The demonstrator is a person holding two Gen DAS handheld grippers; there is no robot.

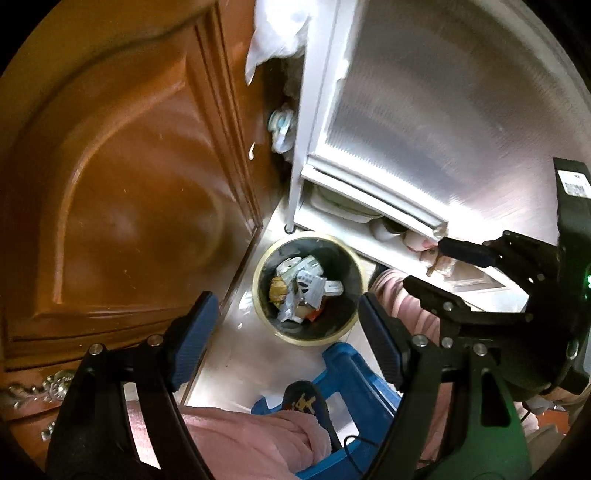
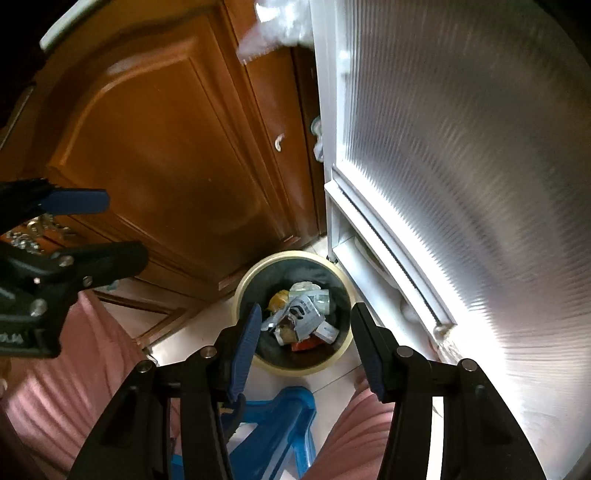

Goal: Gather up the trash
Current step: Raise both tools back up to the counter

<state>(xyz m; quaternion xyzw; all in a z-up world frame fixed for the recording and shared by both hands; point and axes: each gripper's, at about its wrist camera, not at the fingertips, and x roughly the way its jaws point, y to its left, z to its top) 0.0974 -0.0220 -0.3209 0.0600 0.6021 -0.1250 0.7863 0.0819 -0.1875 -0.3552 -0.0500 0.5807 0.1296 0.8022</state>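
Note:
A round trash bin [image 1: 266,317] with a cream rim stands on the floor below both grippers; it also shows in the right wrist view [image 2: 295,368]. Crumpled wrappers and paper trash [image 1: 301,288] lie inside it, and they show in the right wrist view too [image 2: 301,319]. My left gripper [image 1: 286,325] is open and empty, high above the bin. My right gripper [image 2: 304,332] is open and empty above the bin as well. The right gripper shows at the right of the left wrist view [image 1: 436,266], the left gripper at the left of the right wrist view [image 2: 118,229].
A brown wooden cabinet door [image 1: 122,177] stands left of the bin. A white cabinet with a ribbed translucent door [image 1: 424,122] stands to the right. A blue plastic stool [image 1: 354,373] and pink-clad legs [image 2: 66,369] are below. White plastic bags [image 1: 277,33] hang above.

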